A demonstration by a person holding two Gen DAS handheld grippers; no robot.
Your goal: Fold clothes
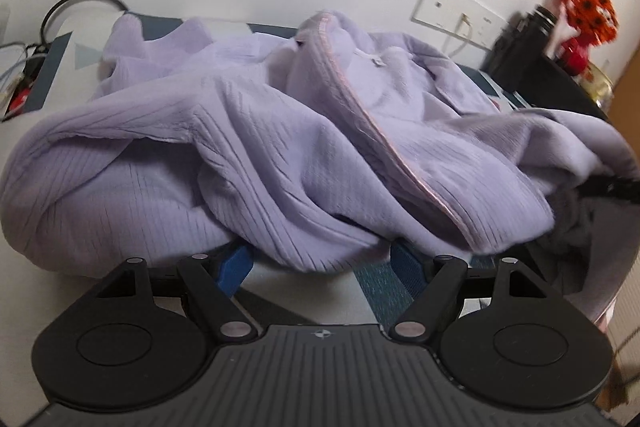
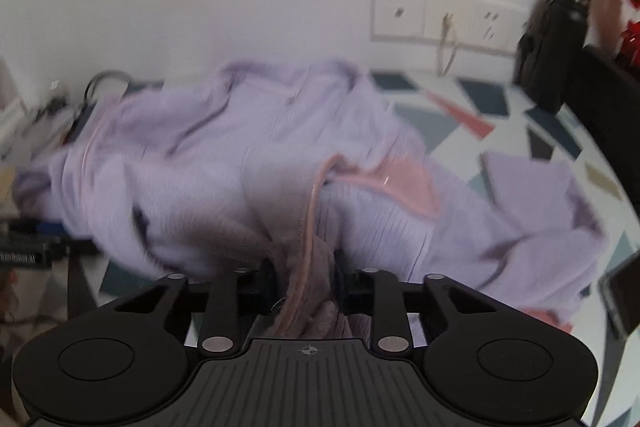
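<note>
left gripper [image 1: 320,259]: fingers spread wide | right gripper [image 2: 306,275]: fingers clamped together

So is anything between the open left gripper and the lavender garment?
Nothing visible. The left gripper is open right at the lavender garment, whose edge drapes over its blue fingertips.

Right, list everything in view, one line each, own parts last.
lilac garment: one, lilac with pink trim, crumpled on the table
patterned table cover: one, white with dark blue and red shapes, under the garment
wall socket panel: one, white, on the wall behind
black bag: one, far right of the table
orange flowers: one bunch, far right corner
cables: black loop, far left
left claw: black with blue pads, open at the garment's near edge
right claw: black, shut on the garment's trimmed edge
</note>
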